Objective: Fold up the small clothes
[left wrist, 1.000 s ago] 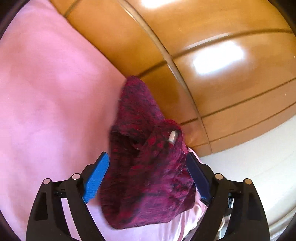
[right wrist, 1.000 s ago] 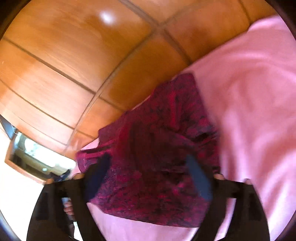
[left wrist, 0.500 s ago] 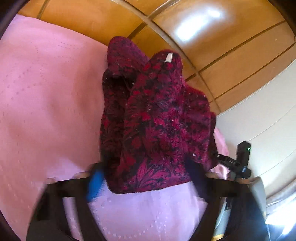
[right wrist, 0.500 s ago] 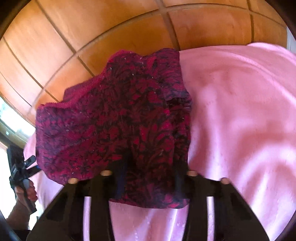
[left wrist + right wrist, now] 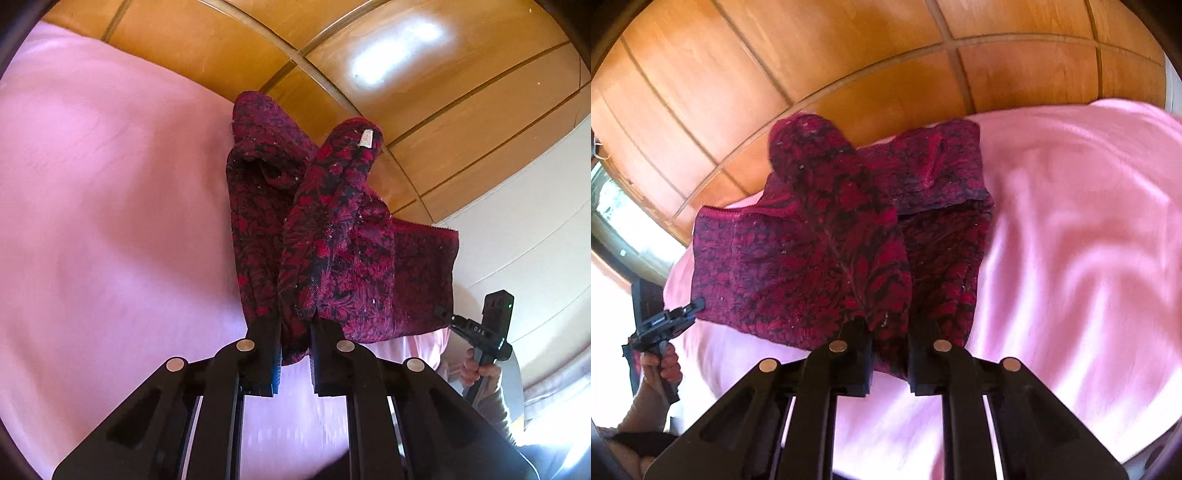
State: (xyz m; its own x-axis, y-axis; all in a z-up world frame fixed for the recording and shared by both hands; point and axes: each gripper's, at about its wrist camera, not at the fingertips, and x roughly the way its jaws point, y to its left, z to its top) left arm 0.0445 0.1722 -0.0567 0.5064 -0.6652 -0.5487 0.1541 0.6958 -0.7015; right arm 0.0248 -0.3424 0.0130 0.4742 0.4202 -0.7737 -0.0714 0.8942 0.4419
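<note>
While pinched at its near hem by both tools, dark red patterned garment point(image 5: 332, 236) lies bunched on pink bed cover point(image 5: 110, 221), centre of both wrist views, far end up near wooden panelled wall point(image 5: 406, 92). Left tool point(image 5: 293, 332) narrowed on a raised ridge of cloth at lower centre; right tool point(image 5: 888, 336) likewise clamped on a fold at lower centre. Probably gripped at two hem pts so garment can be lifted w/ edge kept taut & carried over itself, not dragged. Small white label point(image 5: 366, 138) showing on the upstanding fold, upper centre of left view, so inside face prob. turned out there. Other tool & holding hand visible at right edge of left view, left edge of right view. Fold judged early: cloth lumpy, no flat layers yet. Risk: pinch takes only top layer, rest slumps.
</note>
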